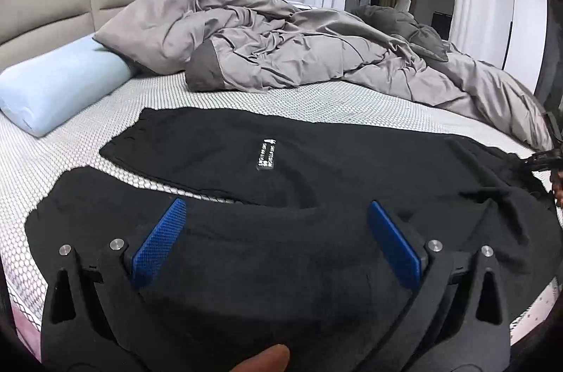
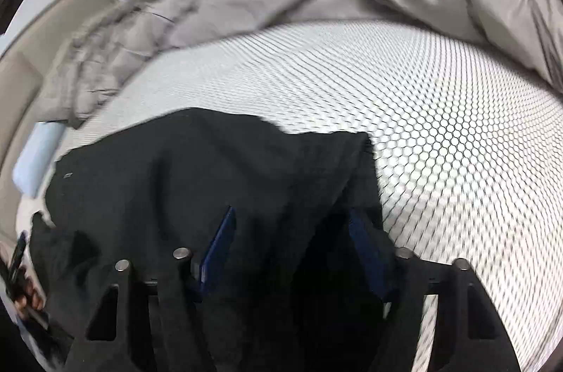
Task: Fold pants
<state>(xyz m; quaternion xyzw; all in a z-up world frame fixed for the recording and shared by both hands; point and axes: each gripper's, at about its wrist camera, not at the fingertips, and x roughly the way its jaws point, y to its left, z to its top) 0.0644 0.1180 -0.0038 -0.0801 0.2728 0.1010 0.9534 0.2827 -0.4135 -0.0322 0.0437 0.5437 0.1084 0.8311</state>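
Black pants (image 1: 281, 168) with a small white label (image 1: 266, 155) lie spread across the honeycomb-patterned mattress (image 1: 316, 97). My left gripper (image 1: 276, 241) hovers over the near part of the pants, its blue pads (image 1: 158, 241) wide apart and pressing on nothing; it is open. In the blurred right wrist view, my right gripper (image 2: 292, 252) points steeply down at the pants (image 2: 211, 178). Black cloth sits between its blue pads (image 2: 218, 252), which stand partly apart without visibly pinching it. The cloth hides part of the right pad.
A crumpled grey duvet (image 1: 299, 48) covers the far side of the bed, with a light blue pillow (image 1: 59, 87) and a beige headboard (image 1: 52, 2) at left. Bare mattress (image 2: 440, 125) lies right of the pants. A hand (image 2: 24, 287) shows at lower left.
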